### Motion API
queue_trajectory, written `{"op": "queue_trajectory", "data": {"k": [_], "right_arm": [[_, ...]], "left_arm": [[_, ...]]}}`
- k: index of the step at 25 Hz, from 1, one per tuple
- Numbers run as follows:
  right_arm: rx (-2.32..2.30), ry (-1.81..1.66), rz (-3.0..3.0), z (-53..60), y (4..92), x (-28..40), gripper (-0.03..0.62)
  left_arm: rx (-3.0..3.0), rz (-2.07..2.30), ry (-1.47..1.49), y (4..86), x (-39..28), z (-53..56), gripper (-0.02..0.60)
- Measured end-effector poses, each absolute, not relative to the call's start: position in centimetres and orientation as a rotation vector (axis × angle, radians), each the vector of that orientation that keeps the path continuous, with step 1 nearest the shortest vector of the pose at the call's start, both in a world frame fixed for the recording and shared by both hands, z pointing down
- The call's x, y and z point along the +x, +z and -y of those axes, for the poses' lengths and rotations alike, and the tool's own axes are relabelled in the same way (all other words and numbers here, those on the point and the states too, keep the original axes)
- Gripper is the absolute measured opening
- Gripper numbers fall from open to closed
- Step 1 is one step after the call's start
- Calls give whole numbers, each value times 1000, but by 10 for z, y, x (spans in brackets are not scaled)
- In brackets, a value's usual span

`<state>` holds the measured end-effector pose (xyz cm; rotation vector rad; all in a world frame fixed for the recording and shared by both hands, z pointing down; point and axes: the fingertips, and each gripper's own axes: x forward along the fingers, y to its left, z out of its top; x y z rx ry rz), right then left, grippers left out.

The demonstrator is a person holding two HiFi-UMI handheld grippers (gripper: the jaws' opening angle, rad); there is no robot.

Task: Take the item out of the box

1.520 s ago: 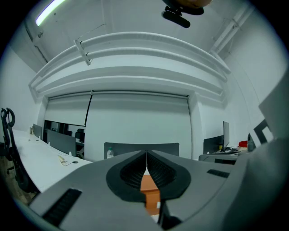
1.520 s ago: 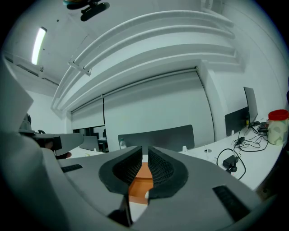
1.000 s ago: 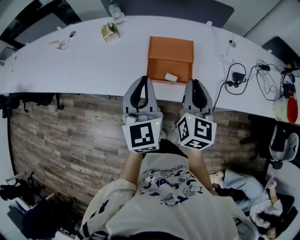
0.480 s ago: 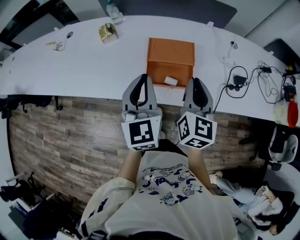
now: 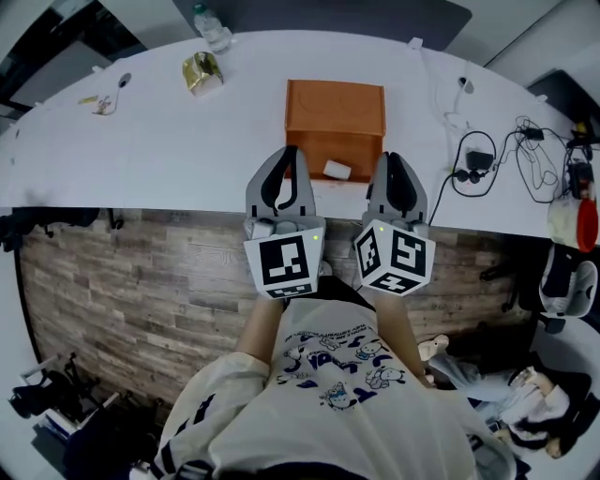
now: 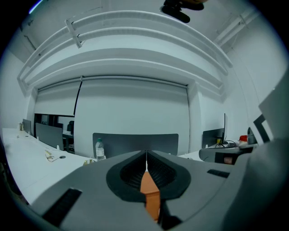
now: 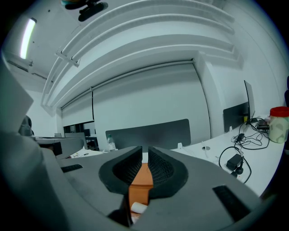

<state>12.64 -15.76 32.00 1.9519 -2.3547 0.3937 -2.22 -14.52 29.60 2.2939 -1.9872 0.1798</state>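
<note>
An orange cardboard box (image 5: 335, 117) stands on the white table (image 5: 141, 150), its open side facing me. A small white item (image 5: 336, 170) lies in its near opening. My left gripper (image 5: 286, 152) is shut and empty, with its tips at the box's near left corner. My right gripper (image 5: 393, 157) is also shut and empty, just right of the box's near right corner. In the left gripper view the box (image 6: 150, 194) shows through the closed jaws. In the right gripper view the box (image 7: 141, 178) and the white item (image 7: 138, 207) lie straight ahead and below.
A water bottle (image 5: 212, 26) and a crumpled gold object (image 5: 202, 70) sit at the back left. A charger with black cables (image 5: 480, 157) lies right of the box, and a red-lidded jar (image 5: 574, 214) stands at the far right. The table's near edge runs under both grippers.
The box has come nearer in the head view. Both grippers now reach alongside its near corners. Their jaws have stayed shut.
</note>
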Motion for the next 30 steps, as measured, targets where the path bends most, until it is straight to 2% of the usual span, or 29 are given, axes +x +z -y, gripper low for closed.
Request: {"op": "queue_trajectory", "data": {"k": [30], "right_arm": [[1841,638,2115,211,422,109,58]], "left_arm": [[2212,1772,350,383,-30,223,21]]}}
